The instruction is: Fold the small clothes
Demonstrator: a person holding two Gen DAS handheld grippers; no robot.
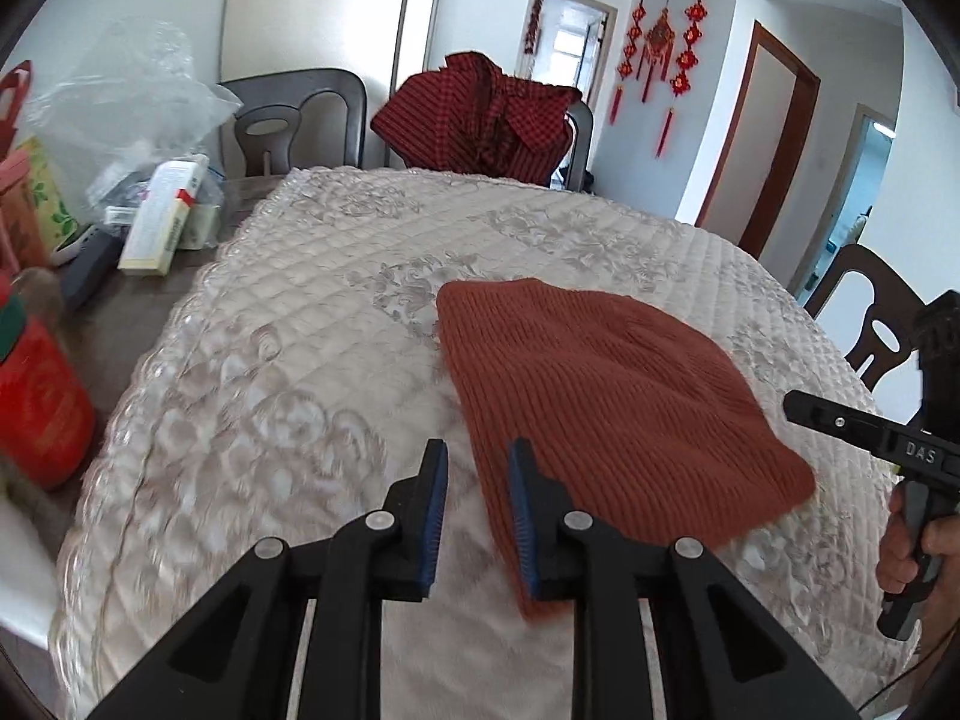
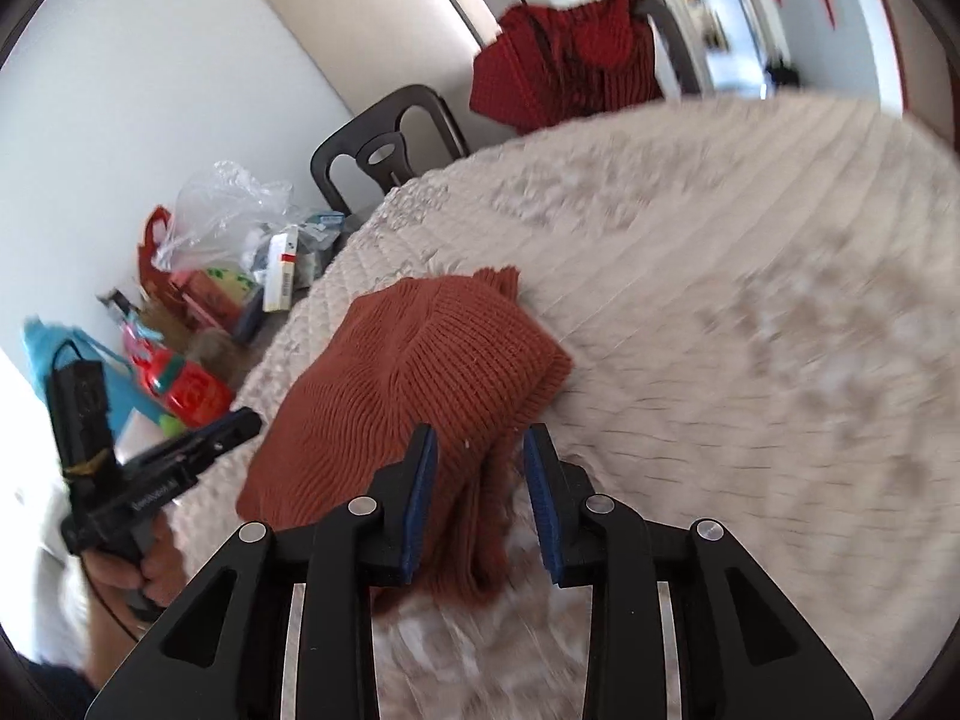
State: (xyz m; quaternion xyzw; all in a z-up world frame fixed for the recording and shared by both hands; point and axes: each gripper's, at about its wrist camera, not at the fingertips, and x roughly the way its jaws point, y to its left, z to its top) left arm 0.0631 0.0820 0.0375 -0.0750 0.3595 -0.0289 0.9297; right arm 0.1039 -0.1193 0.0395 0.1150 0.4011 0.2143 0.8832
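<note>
Right gripper body (image 1: 870,432), right edge of the left wrist view: raised letters "DAS" on the black bar.
Left gripper body (image 2: 150,474), lower left of the right wrist view: one line of small white print along the black bar; too blurred to read.
White carton (image 1: 159,219), left of the left wrist view: dark print down its long side and a red mark near the top; letters too small to make out.
Red container (image 1: 39,402), left edge of the left wrist view: faint gold pattern or characters; not readable.
Red hanging ornaments (image 1: 660,54), wall at upper right of the left wrist view: no characters can be made out.
</note>
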